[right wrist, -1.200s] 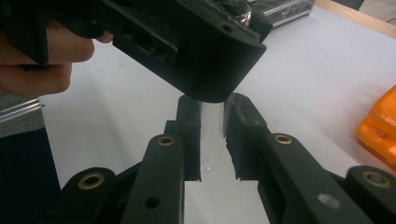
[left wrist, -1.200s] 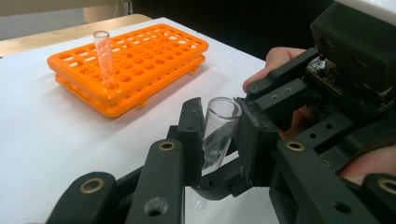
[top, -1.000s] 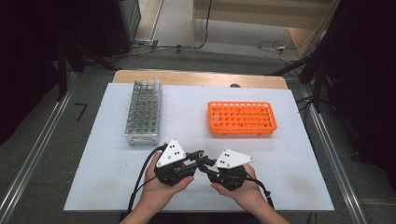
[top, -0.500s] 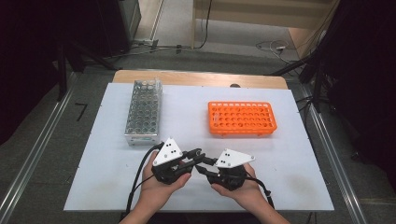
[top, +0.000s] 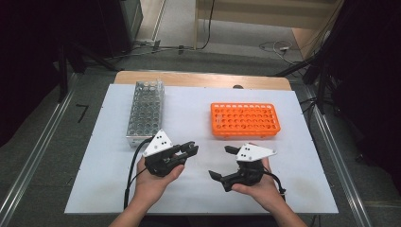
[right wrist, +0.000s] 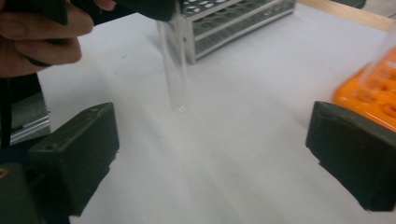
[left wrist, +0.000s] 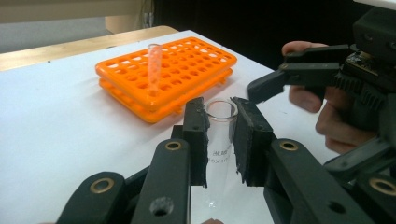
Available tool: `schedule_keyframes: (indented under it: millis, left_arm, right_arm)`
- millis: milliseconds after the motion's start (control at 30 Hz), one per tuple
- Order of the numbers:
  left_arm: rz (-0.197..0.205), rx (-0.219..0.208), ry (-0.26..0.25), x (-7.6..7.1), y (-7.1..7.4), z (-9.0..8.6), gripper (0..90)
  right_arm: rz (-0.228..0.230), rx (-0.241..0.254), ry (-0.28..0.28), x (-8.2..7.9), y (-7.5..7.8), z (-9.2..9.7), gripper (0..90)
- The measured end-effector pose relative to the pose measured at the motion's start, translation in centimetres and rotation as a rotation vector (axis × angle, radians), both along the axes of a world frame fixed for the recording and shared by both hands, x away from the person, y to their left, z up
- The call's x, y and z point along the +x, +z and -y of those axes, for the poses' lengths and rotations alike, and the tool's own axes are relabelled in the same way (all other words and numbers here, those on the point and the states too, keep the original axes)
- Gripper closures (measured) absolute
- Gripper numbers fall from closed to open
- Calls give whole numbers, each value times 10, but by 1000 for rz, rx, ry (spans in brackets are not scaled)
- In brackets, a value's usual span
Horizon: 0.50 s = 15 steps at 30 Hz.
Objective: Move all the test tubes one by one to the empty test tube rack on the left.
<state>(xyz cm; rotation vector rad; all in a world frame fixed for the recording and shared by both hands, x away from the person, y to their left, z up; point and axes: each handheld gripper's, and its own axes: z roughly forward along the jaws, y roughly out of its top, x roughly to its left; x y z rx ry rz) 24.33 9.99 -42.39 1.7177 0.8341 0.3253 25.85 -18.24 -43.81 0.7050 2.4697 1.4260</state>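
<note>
My left gripper (top: 189, 150) is shut on a clear glass test tube (left wrist: 219, 140), gripped just below its open rim with the tube pointing down over the white table (top: 198, 189). In the right gripper view the same tube (right wrist: 173, 70) hangs from the left gripper (right wrist: 140, 7) at the top. My right gripper (top: 222, 162) is to its right, and its jaws have just been opening. They now stand wide, with nothing touching the pads (right wrist: 74, 154). An orange rack (top: 245, 119) lies behind it, with one tube (left wrist: 153, 70) standing in it.
A metal tube rack (top: 145, 111) stands at the back left of the table, close behind the left hand. The wooden table edge (top: 203, 79) runs along the far side. Dark equipment and cables surround the table.
The two grippers were close together; now they have drawn apart. The right gripper's jaws went from closed to wide open and moved right, while the left gripper kept the tube.
</note>
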Motion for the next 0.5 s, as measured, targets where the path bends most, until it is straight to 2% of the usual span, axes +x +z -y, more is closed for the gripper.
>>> schedule_keyframes:
  millis: [100, 167, 333, 500]
  left_arm:
    - [16, -2, 21, 5, 4, -7, 758]
    - [15, -5, 42, 10, 7, -13, 759]
    - [17, 1, 95, 21, 11, -23, 759]
    - [23, 11, 136, 31, 18, -32, 758]
  right_arm:
    - [-2, 11, -22, 5, 0, 16, 0]
    - [6, -2, -34, 6, -1, 24, 0]
    - [-3, 12, -68, 13, -2, 48, 0]
    - [7, 25, -109, 17, 0, 66, 0]
